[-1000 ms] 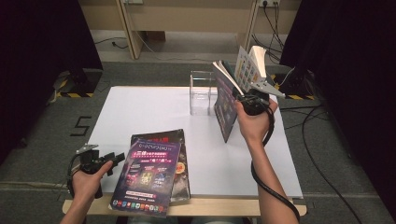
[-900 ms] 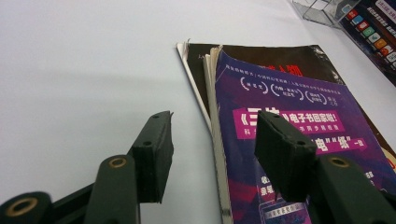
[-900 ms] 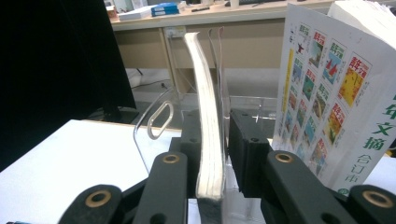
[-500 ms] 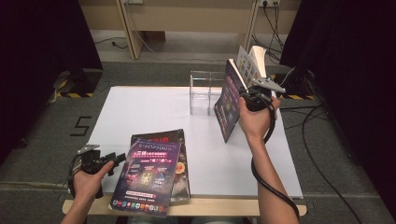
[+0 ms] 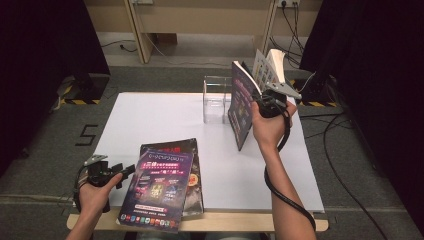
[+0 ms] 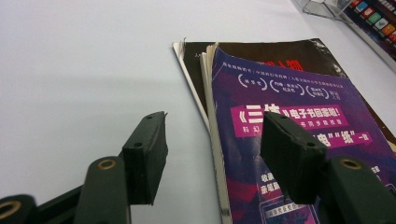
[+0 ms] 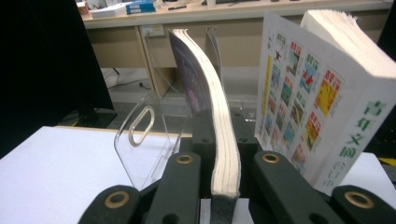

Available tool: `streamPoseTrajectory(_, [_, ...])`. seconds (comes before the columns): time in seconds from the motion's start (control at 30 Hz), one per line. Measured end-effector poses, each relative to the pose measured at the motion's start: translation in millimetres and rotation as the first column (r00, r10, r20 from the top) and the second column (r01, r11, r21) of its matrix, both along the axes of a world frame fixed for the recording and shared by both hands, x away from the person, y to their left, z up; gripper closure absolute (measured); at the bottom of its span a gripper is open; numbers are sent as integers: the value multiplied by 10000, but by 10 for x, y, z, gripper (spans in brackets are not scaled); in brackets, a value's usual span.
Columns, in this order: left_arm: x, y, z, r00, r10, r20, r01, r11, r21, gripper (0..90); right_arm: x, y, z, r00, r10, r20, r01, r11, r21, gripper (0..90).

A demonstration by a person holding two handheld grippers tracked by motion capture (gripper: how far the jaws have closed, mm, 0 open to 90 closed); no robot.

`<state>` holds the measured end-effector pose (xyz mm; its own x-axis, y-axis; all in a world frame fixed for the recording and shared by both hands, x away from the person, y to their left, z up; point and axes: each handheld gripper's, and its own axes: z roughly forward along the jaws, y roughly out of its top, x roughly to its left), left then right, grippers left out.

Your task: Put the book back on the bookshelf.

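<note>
Two magazines lie stacked at the table's front left: a purple-covered one [image 5: 160,190] [image 6: 303,93] on top of a darker one [image 5: 196,170] [image 6: 280,50]. My left gripper [image 5: 125,172] [image 6: 212,128] rests just left of the stack. Its jaws have just been opening and stand apart over the top magazine's spine edge, touching nothing. At the back right, my right gripper [image 5: 254,107] [image 7: 218,126] has just been closing and is shut on the lower edge of a third purple magazine [image 5: 241,107] [image 7: 205,79], held upright beside a clear acrylic stand [image 5: 216,97] [image 7: 144,135].
A thick white paperback [image 5: 270,64] [image 7: 322,102] stands upright right behind the held magazine. The white table top [image 5: 150,115] ends in a wooden front edge. Cables and black curtains surround the table on the grey floor.
The right hand has shifted the upright magazine slightly left, closer to the acrylic stand. The left gripper's jaws look a little wider; that hand stayed put.
</note>
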<state>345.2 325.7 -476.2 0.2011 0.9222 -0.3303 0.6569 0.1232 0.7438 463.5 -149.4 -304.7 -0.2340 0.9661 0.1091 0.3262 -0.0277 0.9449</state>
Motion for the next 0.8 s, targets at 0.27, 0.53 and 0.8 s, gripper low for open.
streamPoseTrajectory(0.27, [2, -5, -1, 10000, -25, -12, 25, 10000, -2, 381, 53, 32, 98, 9994, -115, 313, 115, 9999, 10, 845])
streamPoseTrajectory(0.53, [6, -9, -12, 10000, -6, -8, 6, 10000, 11, 374, 145, 24, 145, 9985, -353, 426, 348, 9993, 133, 845])
streamPoseTrajectory(0.8, [8, -2, -10, 10000, -12, 3, 12, 10000, 33, 371, 238, 31, 193, 9972, -525, 529, 517, 9985, 157, 845])
